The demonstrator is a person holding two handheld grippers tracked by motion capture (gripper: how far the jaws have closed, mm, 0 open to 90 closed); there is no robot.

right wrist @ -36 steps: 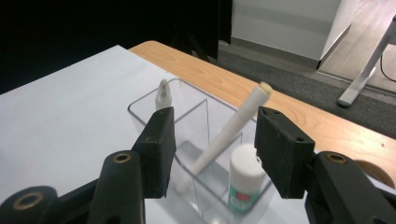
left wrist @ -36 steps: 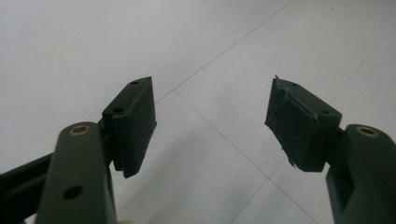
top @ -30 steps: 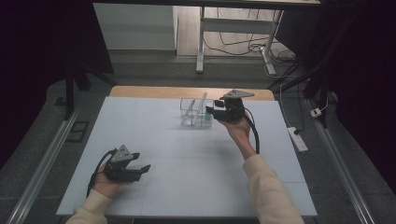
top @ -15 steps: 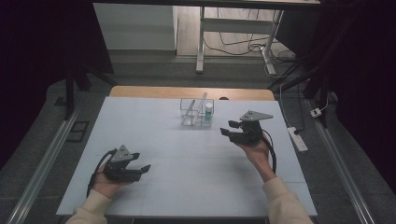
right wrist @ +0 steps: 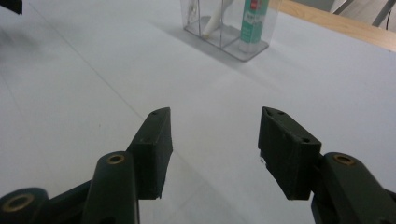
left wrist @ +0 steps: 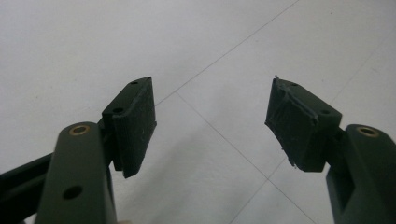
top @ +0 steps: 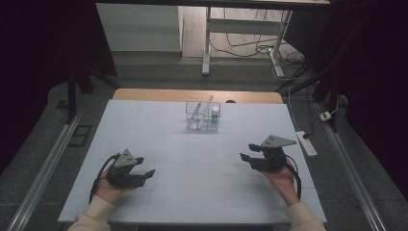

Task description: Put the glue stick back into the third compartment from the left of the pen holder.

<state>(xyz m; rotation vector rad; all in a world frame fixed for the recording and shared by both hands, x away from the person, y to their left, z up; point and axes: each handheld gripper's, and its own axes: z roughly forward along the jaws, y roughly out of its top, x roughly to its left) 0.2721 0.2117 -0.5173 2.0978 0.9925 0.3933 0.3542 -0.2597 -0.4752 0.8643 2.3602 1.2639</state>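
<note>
Both grippers, left and right, are held open and empty, best rested apart from the clear organizer.

Clear organizer — far table centre

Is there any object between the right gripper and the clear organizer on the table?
Nothing visible does. The right gripper is open and empty, and bare white table lies between it and the clear organizer, which holds a green-labelled tube and a white stick.
</note>
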